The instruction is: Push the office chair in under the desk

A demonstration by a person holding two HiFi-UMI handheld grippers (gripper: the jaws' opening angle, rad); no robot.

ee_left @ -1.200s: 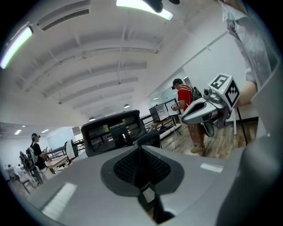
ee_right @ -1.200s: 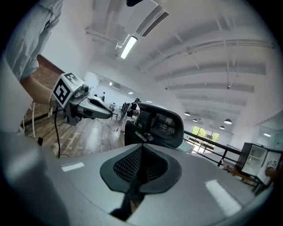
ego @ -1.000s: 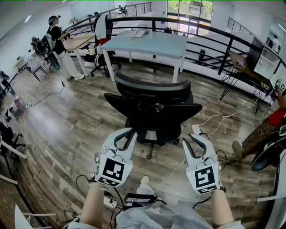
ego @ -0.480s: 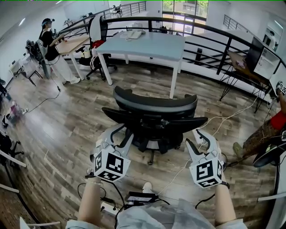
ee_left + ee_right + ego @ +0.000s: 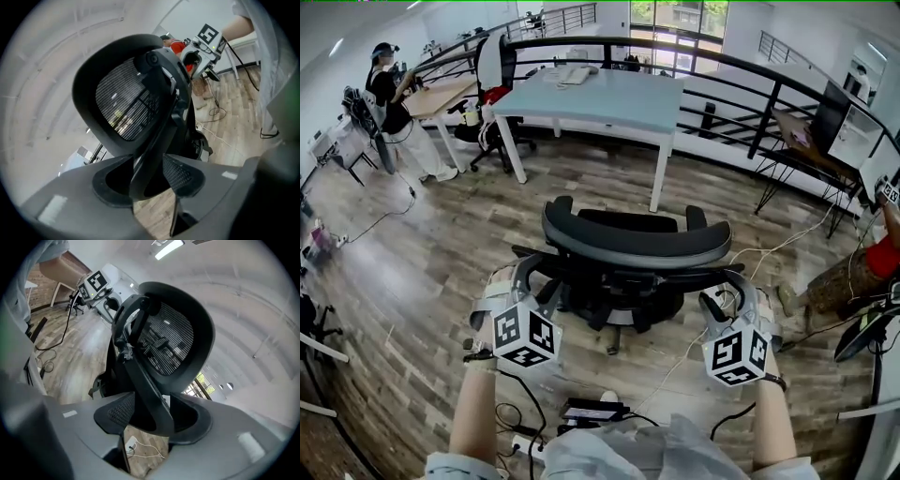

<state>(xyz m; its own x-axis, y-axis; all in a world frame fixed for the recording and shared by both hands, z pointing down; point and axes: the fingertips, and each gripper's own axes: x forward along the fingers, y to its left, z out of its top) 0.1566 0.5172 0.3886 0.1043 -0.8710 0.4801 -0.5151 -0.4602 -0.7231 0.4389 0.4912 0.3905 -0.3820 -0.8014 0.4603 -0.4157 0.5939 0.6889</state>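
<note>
Desk (image 5: 619,105) well ahead, office chair (image 5: 635,246) short of it, back toward me; left gripper (image 5: 534,274) and right gripper (image 5: 733,286) each straddle a back-frame strut (image 5: 152,159), jaws just opened, unclamped (approach step), so next clench both and push straight.

Both tongs held out front — jaws spread

The left tongs (image 5: 528,281) and the right tongs (image 5: 733,295) reach forward side by side, well apart, tipped somewhat downward, with their marker cubes turned up toward the head. The bare left forearm (image 5: 478,412) and right forearm (image 5: 769,422) rise from the lower edge, roughly parallel. Both pairs of jaws have just been opening — each stands apart around a black strut at the back of the office chair (image 5: 633,244), not clamped on it.
</note>
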